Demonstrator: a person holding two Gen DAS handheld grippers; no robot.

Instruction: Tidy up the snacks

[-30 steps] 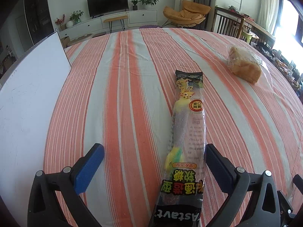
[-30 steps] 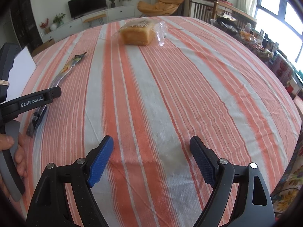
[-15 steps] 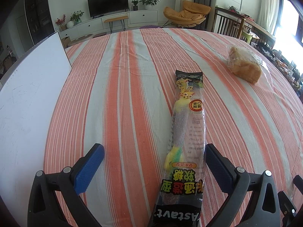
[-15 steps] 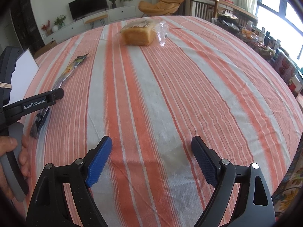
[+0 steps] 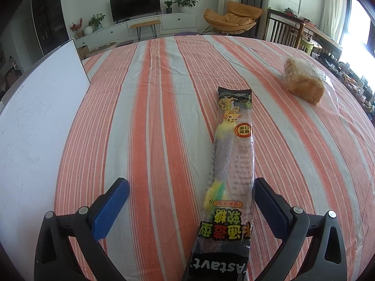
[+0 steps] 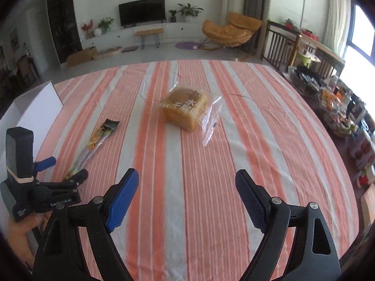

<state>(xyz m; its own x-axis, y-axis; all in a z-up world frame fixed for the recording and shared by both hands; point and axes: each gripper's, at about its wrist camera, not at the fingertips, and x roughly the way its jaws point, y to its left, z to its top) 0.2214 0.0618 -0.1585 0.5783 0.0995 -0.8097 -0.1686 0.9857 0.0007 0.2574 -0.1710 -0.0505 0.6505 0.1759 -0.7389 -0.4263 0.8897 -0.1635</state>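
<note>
A long black candy packet (image 5: 230,164) lies lengthwise on the striped tablecloth (image 5: 152,128). Its near end sits between the fingers of my left gripper (image 5: 191,201), close to the right finger, and the jaws stand wide apart. Bagged bread (image 5: 303,85) rests far right in the left wrist view. In the right wrist view the bread (image 6: 185,109) lies ahead, well beyond my open right gripper (image 6: 187,196), which holds nothing. The candy packet (image 6: 96,140) and the left gripper (image 6: 59,172) show at the left there.
A white box (image 5: 35,121) stands at the table's left side; its wall (image 6: 35,110) also shows in the right wrist view. A cluttered side table (image 6: 339,107) lies beyond the right edge. A hand (image 6: 21,236) holds the left gripper's handle.
The right gripper has lifted and turned left, so the bread now sits centred ahead of it. The left gripper and the candy packet have stayed put.
</note>
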